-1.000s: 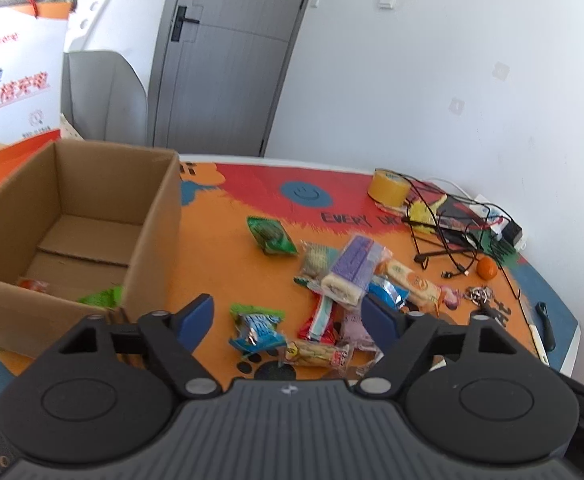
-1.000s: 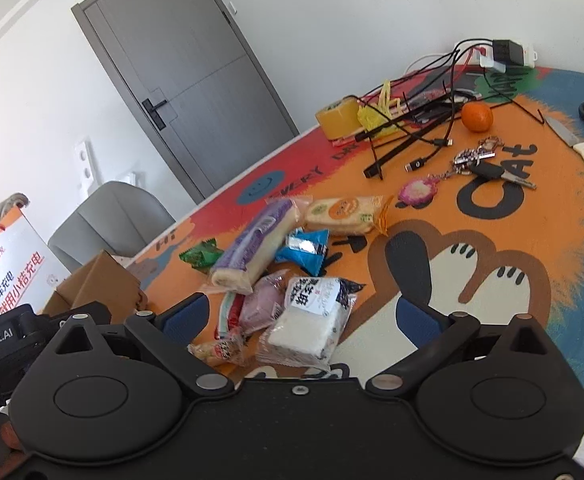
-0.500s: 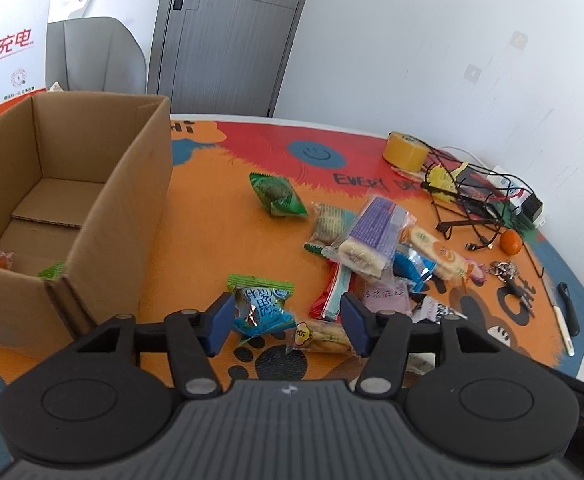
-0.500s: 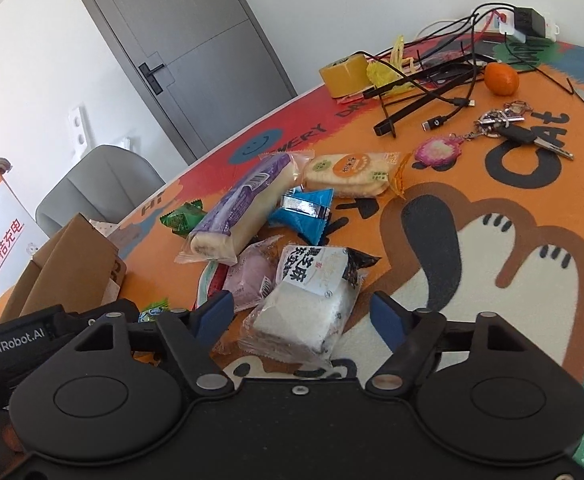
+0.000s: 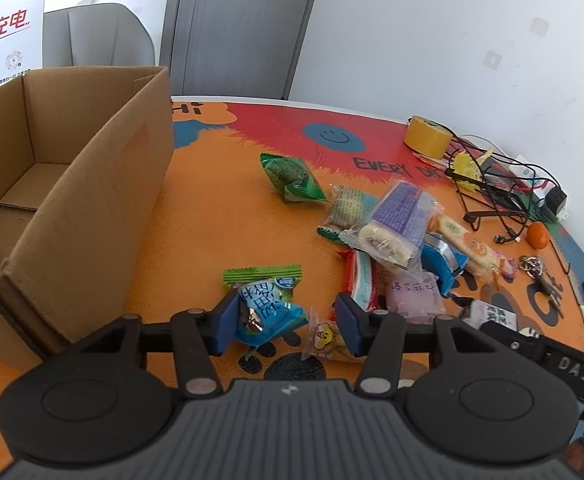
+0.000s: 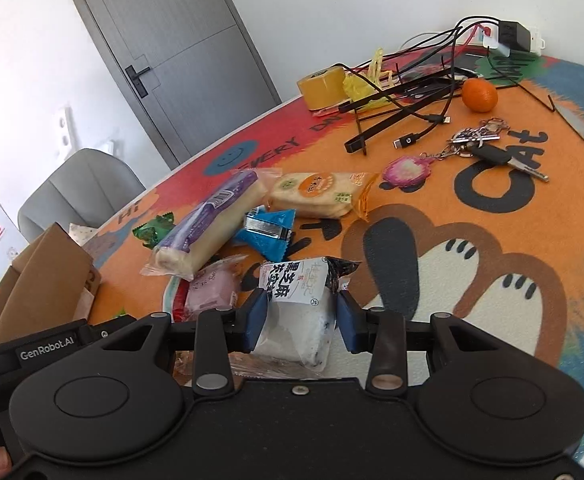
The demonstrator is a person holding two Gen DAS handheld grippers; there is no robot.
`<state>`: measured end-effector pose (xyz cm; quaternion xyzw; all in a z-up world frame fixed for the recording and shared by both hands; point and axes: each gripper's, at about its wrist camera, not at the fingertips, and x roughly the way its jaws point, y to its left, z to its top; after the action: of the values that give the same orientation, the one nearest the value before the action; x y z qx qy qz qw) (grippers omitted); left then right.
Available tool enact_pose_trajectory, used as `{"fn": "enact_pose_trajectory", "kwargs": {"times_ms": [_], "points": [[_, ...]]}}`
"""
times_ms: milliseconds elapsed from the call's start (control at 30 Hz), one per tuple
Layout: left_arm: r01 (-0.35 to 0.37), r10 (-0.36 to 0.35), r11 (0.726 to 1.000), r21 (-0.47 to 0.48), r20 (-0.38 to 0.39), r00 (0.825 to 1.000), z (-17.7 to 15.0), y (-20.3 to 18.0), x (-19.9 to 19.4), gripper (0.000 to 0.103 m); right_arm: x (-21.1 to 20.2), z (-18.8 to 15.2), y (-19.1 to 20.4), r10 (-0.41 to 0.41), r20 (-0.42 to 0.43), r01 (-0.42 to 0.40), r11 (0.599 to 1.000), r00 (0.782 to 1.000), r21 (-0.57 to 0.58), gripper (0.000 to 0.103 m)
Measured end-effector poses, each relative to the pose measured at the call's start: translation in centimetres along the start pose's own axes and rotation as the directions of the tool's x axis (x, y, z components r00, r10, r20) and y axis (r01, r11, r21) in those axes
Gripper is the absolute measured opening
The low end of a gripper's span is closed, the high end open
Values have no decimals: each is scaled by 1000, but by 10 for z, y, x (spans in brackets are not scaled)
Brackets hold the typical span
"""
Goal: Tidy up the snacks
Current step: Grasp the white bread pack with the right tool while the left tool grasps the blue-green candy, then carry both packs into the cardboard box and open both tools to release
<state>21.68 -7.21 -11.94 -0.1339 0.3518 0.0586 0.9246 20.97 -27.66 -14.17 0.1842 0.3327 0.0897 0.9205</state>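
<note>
Both hands are at the pick-up step of sorting the snacks, each gripper set down over its own packet on the bright cartoon-printed surface [image 5: 220, 216]. The left gripper [image 5: 288, 322] has a blue-and-green snack packet [image 5: 266, 304] between its jaws, which are closing; the left pad looks to be against the wrapper, while the right pad seems to stand clear of it, just beside a small yellow packet [image 5: 325, 338]. The right gripper [image 6: 300, 318] straddles a white packet with black lettering [image 6: 295, 304], its jaws closing too; the pads sit at the wrapper's sides, but I cannot tell whether they press it yet. The rest of the snacks lie heaped between the two views: a purple-wrapped bar [image 6: 208, 220], a blue sachet [image 6: 270, 230], an orange-labelled cracker pack [image 6: 319, 196], a pink packet [image 6: 212, 290] and a green packet [image 5: 292, 178] a little apart. The open cardboard box [image 5: 104, 184] stands to the left, just beside the blue-and-green packet, with a little already inside. The next move, as I judge it, calls for finishing both squeezes firmly enough that the slippery wrappers hold, lifting clear of the heap, and carrying them over the box wall.
</note>
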Motion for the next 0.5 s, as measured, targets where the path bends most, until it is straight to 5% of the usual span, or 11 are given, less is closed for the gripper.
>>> {"fn": "enact_pose_trajectory", "kwargs": {"times_ms": [133,267,333,400,500], "points": [[-15,15,1000,-14,-9,1000,-1,6,6,47,2,-1,9,-17,14,18,999,1000,-38,66],[-29,29,999,-14,-1,1000,-1,9,7,30,10,-6,21,-47,2,47,995,999,-85,78],[-18,18,1000,-24,-7,1000,0,12,6,28,11,-9,26,-72,2,71,990,997,-121,78],[-15,15,1000,-22,-5,1000,1,12,3,28,11,-10,30,-93,9,93,985,996,-142,61],[-3,3,1000,-23,8,1000,1,11,-4,28,9,-9,29,-82,0,81,985,997,-151,49]]}}
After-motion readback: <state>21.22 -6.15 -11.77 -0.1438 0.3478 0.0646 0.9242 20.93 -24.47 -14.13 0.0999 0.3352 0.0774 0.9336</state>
